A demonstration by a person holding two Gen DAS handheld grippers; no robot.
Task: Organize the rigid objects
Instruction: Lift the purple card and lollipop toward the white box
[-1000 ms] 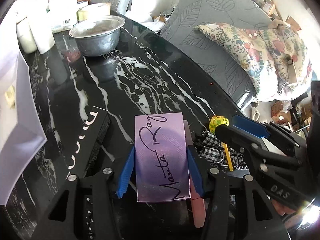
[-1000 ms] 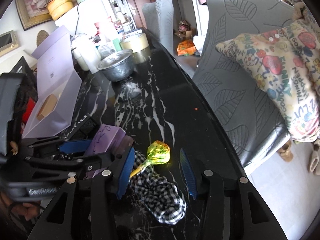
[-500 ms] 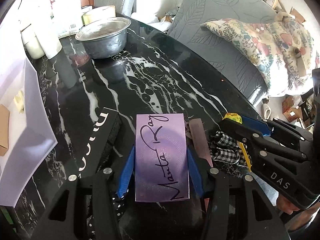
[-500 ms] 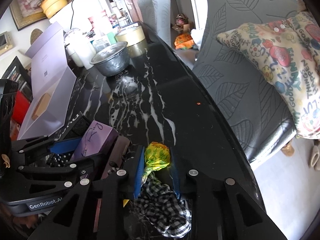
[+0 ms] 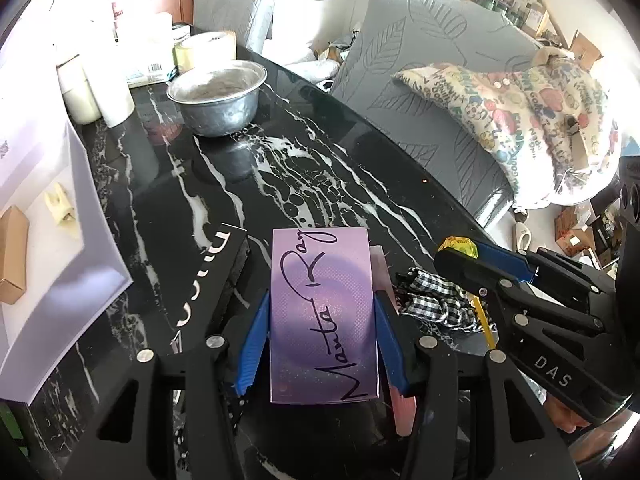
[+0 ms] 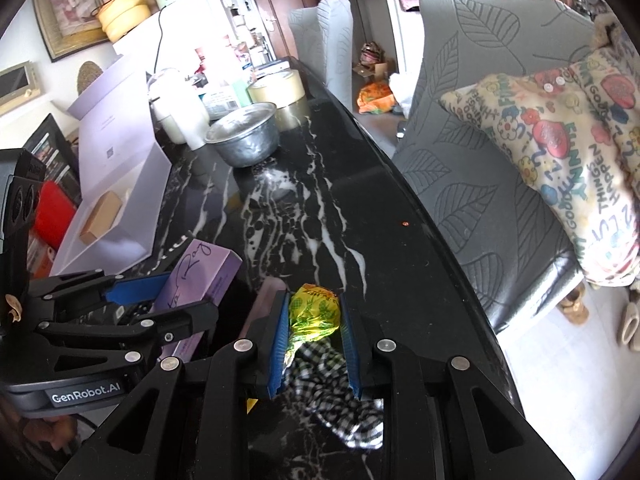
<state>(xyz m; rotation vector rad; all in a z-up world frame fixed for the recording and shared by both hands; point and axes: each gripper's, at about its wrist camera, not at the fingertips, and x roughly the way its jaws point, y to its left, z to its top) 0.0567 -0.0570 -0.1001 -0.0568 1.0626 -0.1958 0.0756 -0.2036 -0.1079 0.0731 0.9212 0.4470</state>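
Observation:
My left gripper (image 5: pixel 322 340) is shut on a purple box (image 5: pixel 322 316) with black script lettering, held just above the black marble table (image 5: pixel 280 168). The box also shows in the right wrist view (image 6: pixel 200 276). My right gripper (image 6: pixel 314 324) is shut on a yellow-wrapped lollipop (image 6: pixel 314 312), which lies over a black-and-white checked cloth (image 6: pixel 336 396). In the left wrist view the lollipop (image 5: pixel 458 248) sits in the right gripper's blue pads, right of the box. A pink flat piece (image 5: pixel 384 276) lies beside the purple box.
A metal bowl (image 5: pixel 218 96) stands at the back of the table with a tape roll (image 5: pixel 206 50) and white containers (image 5: pixel 96 92) behind it. An open lilac gift box (image 5: pixel 44 240) is at the left, a black box lid (image 5: pixel 204 284) beside it. A grey chair (image 6: pixel 480 152) with a cushion stands along the right edge.
My right gripper has closed on the lollipop; a second ago it was open around it. The left gripper still holds the purple box and has drawn back slightly.

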